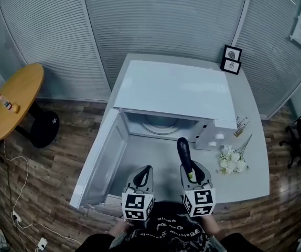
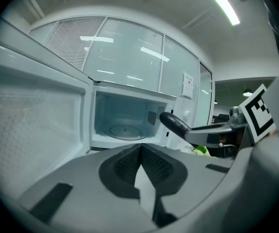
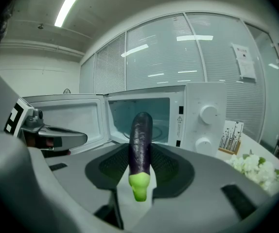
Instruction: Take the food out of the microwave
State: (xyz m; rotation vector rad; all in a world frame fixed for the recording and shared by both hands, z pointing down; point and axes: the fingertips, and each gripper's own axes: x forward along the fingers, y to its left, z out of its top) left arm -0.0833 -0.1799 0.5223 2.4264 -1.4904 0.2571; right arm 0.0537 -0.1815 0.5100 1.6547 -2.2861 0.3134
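A dark purple eggplant (image 3: 141, 142) with a green stem end sits between the pads of my right gripper (image 3: 140, 171), which is shut on it. In the head view the eggplant (image 1: 184, 154) sticks out forward from the right gripper (image 1: 191, 173), in front of the white microwave (image 1: 176, 96). The microwave's door (image 1: 102, 159) stands open to the left and its cavity (image 2: 125, 118) shows only the glass turntable. My left gripper (image 1: 143, 177) is shut with nothing in it, beside the open door. From the left gripper view the eggplant (image 2: 175, 123) shows at the right.
The microwave stands on a grey table (image 1: 247, 140). White flowers (image 1: 232, 161) lie right of the right gripper, with a small card holder (image 1: 240, 125) and two framed pictures (image 1: 232, 59) further back. A round wooden table (image 1: 14, 98) stands at the left on the wood floor.
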